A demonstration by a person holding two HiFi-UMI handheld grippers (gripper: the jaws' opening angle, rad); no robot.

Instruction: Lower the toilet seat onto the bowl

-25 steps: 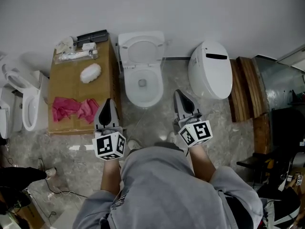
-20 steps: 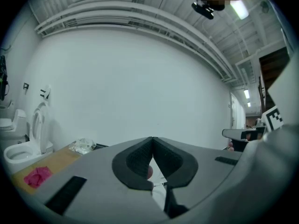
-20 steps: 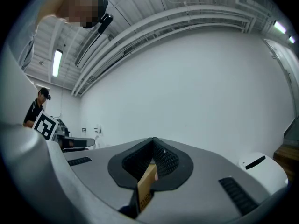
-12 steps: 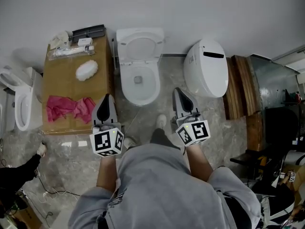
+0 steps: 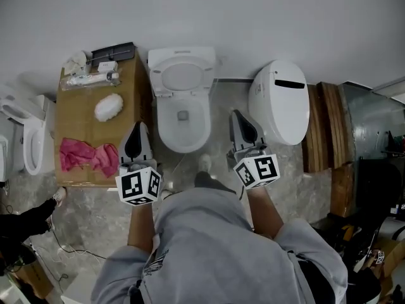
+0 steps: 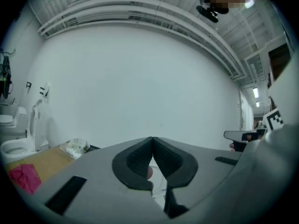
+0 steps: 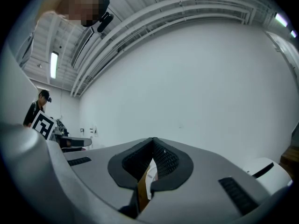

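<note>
white toilet, seat up, head view only; gripper views just wall; left gripper, right gripper closed, empty

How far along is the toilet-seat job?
Nothing looks done: the seat stands raised behind the bowl. In hand: the left gripper and right gripper hover short of the bowl, jaws shut and empty. Left: reach the seat and lower it.
</note>
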